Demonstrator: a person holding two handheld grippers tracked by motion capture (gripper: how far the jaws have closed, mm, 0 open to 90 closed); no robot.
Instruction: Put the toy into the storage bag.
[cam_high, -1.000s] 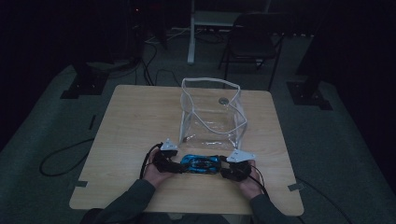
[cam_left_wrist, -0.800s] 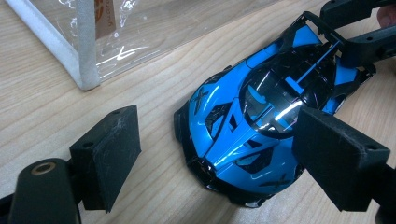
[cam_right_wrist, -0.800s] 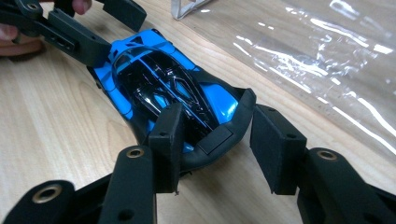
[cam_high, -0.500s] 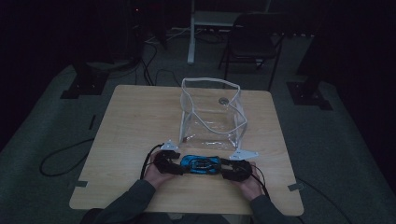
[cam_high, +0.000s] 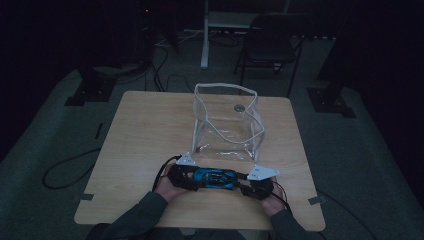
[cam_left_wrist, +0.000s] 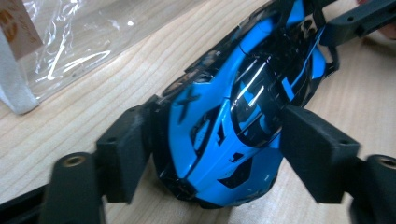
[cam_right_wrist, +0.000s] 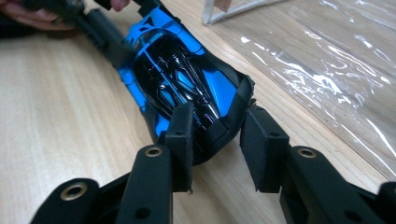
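A blue and black toy car (cam_high: 214, 178) lies on the wooden table (cam_high: 145, 130) near its front edge, between my two grippers. My left gripper (cam_high: 192, 177) holds the car's nose end; in the left gripper view its pads (cam_left_wrist: 126, 154) press on both sides of the car (cam_left_wrist: 233, 116). Its jaws have just been closing with the car between them. My right gripper (cam_high: 242, 184) has the tail end, and its pads (cam_right_wrist: 261, 144) sit against the rear of the car (cam_right_wrist: 182, 79). Those jaws have also just been closing on the car.
A clear plastic bag (cam_high: 227, 125) with white edging stands open just behind the car, close to both grippers. Beyond the table a dark chair (cam_high: 270, 45) stands on the floor, and a cable (cam_high: 65, 170) loops on the floor at the left.
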